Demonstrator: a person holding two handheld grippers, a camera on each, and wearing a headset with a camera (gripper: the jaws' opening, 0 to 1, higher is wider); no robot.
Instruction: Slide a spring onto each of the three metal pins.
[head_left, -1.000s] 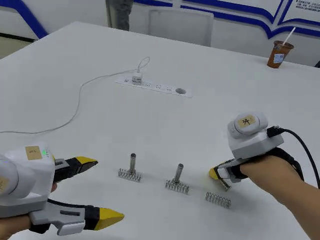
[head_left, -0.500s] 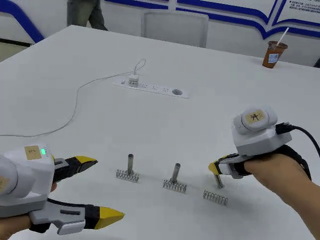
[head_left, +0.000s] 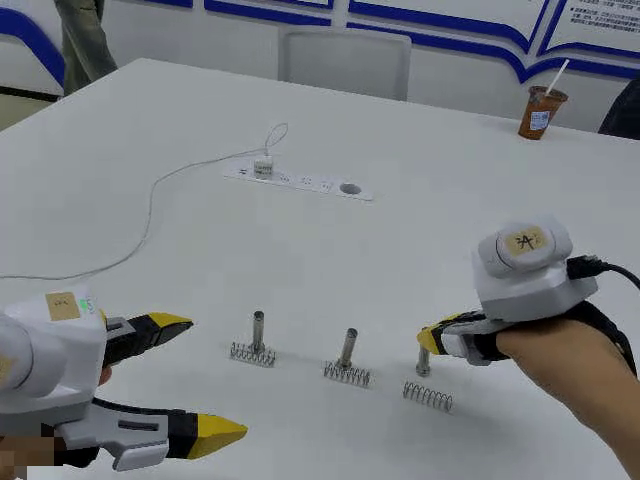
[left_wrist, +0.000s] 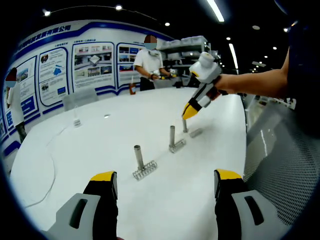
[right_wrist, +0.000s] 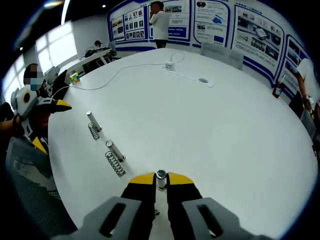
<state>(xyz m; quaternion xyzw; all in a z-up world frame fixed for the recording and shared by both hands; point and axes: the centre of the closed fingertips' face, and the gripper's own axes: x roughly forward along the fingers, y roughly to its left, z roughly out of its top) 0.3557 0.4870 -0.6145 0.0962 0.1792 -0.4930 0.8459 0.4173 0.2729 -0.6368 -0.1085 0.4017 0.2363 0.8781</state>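
Observation:
Two metal pins (head_left: 258, 330) (head_left: 347, 347) stand upright on the white table (head_left: 400, 250), each with a spring (head_left: 252, 354) (head_left: 347, 374) lying at its foot. My right gripper (head_left: 432, 340) is shut on a third pin (head_left: 423, 362), held upright, with a third spring (head_left: 427, 397) lying just in front of it. The right gripper view has that pin (right_wrist: 161, 176) pinched between the yellow tips. My left gripper (head_left: 195, 378) stands open at the lower left, empty. The left gripper view looks past the gripper (left_wrist: 166, 176) to the pins (left_wrist: 138, 156) (left_wrist: 172, 136) and the right gripper (left_wrist: 191, 110).
A white power strip (head_left: 300, 180) with a plug (head_left: 263, 168) and a thin cable (head_left: 150, 215) lies mid-table. A drink cup with a straw (head_left: 535, 110) stands at the far right edge. A chair (head_left: 345, 60) is behind the table. People stand in the background (left_wrist: 148, 62).
My right gripper has moved the third pin slightly left and brought it upright beside its spring. The left gripper has stayed open in place. The head camera has tilted.

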